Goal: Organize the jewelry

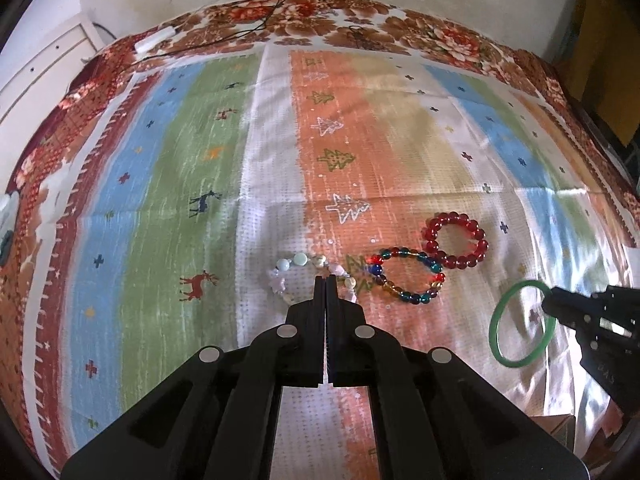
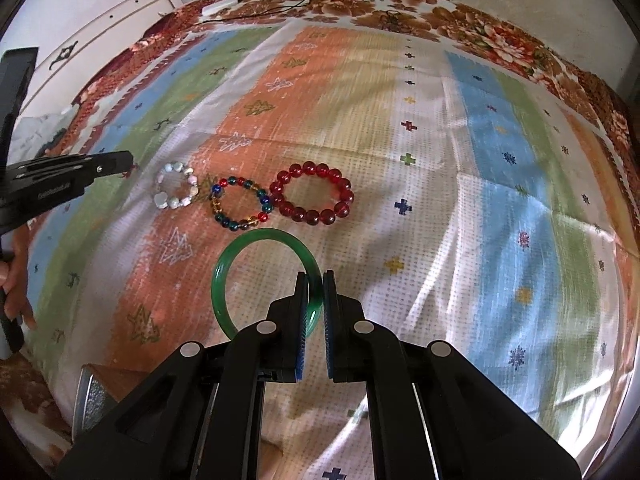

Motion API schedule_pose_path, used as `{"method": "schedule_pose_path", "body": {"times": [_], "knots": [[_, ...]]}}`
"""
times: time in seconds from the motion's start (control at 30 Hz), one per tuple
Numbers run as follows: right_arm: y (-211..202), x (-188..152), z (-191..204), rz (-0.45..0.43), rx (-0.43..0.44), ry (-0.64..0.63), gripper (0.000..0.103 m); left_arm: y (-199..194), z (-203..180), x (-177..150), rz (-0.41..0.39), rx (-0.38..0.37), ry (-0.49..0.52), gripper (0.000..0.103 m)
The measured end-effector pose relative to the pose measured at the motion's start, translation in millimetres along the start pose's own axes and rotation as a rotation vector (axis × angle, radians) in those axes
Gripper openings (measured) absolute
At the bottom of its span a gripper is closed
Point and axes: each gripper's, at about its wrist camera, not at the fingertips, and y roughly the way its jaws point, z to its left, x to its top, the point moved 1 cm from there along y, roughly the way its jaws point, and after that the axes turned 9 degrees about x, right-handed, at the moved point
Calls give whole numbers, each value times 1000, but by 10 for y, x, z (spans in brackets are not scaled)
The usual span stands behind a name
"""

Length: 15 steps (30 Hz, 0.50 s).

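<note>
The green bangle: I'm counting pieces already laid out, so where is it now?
The green bangle is clamped in the right gripper, held near the red bead bracelet on the cloth.

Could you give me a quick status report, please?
Left gripper shut, empty. Right gripper shut on green bangle. Three bead bracelets in a row on cloth. Nothing in the way.

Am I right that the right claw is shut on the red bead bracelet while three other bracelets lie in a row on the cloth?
Not quite. The right claw is shut on the green bangle, as the right wrist view shows. The red bead bracelet lies in the row on the cloth.
</note>
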Motion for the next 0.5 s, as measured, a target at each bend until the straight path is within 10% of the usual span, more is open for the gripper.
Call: {"method": "schedule_pose_path", "body": {"times": [0.33, 0.5], "knots": [[24, -6, 26, 8, 15, -8, 8, 225, 94, 4, 73, -1, -56, 3], [63, 0, 50, 19, 25, -18, 9, 342, 151, 32, 96, 11, -74, 20]]}}
